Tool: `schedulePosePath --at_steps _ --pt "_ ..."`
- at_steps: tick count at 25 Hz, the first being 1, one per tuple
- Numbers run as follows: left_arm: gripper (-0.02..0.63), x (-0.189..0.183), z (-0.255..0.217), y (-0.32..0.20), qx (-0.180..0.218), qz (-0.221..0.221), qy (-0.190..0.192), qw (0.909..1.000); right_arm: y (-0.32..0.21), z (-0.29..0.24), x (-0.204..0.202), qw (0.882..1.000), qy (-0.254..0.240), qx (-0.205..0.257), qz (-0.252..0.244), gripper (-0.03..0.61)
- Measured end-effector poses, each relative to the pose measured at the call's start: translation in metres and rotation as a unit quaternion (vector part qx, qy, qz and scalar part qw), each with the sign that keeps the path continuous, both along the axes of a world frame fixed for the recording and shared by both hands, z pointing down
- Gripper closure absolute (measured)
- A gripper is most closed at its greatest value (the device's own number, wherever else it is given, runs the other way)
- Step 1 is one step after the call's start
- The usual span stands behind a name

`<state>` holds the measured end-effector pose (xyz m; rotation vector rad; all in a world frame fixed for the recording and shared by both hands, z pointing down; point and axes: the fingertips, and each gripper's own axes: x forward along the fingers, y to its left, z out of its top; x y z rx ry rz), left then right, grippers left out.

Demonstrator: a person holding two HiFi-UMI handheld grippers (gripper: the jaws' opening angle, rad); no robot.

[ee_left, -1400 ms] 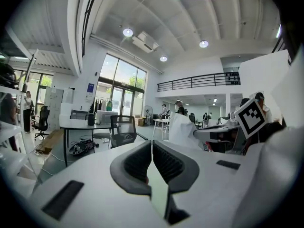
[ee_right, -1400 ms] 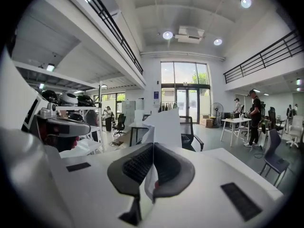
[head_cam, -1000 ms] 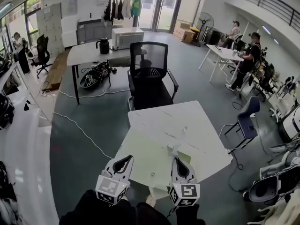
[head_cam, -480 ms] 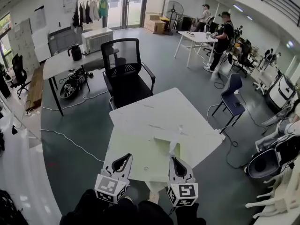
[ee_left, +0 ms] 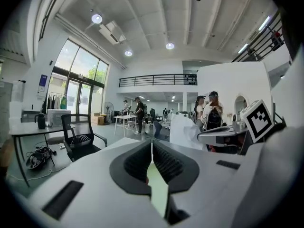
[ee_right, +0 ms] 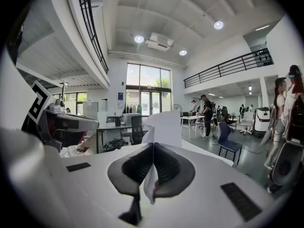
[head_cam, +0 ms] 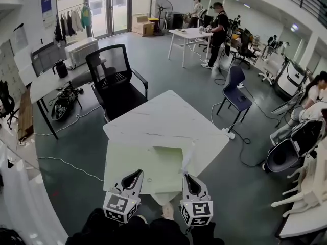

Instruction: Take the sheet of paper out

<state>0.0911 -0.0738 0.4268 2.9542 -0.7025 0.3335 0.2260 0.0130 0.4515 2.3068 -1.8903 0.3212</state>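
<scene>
A pale green folder (head_cam: 134, 166) lies on the white marble table (head_cam: 168, 117). My left gripper (head_cam: 136, 174) is shut on its near edge, and the green sheet (ee_left: 156, 186) shows pinched between the jaws. My right gripper (head_cam: 187, 177) is shut on a white sheet of paper (head_cam: 188, 156). The paper stands up, curled, from the folder's right side. In the right gripper view the paper (ee_right: 164, 127) rises above the closed jaws. The left gripper view shows the paper (ee_left: 183, 132) off to the right.
A black office chair (head_cam: 113, 80) stands at the table's far side, and a blue chair (head_cam: 236, 92) to its right. Cables and a power strip (head_cam: 228, 134) lie by the table's right corner. People stand at a far table (head_cam: 191, 33). White chairs (head_cam: 299, 152) crowd the right.
The whole view has swung, so the table and the room sit further left. Both grippers moved together, keeping their grips. The white paper still stands up from the right jaws.
</scene>
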Motion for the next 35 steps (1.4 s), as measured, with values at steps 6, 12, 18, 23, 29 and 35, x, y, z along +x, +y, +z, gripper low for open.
schedulePosePath --at_steps 6,12,18,23,29,35 --pt "0.586 0.012 0.009 0.018 -0.003 0.016 -0.009 0.9998 0.021 0.014 0.008 1.0 -0.008 -0.007 0.014 0.56" --pt "0.586 0.013 0.011 0.022 -0.004 0.011 -0.012 0.9999 0.025 0.017 0.01 1.0 -0.015 -0.008 0.012 0.56" --pt "0.586 0.019 0.014 0.023 -0.005 0.002 -0.012 0.9999 0.024 0.019 0.016 1.0 -0.007 -0.012 -0.002 0.561" --pt "0.586 0.01 0.01 0.026 -0.004 -0.004 -0.01 0.9999 0.024 0.014 0.009 1.0 -0.006 -0.009 -0.006 0.561" --pt "0.586 0.013 0.012 0.021 -0.004 -0.01 -0.01 0.9999 0.02 0.015 0.013 1.0 -0.006 -0.008 -0.011 0.561" --pt "0.586 0.011 0.014 0.008 -0.005 -0.011 -0.01 0.9999 0.006 0.017 0.011 1.0 -0.007 -0.009 -0.013 0.561"
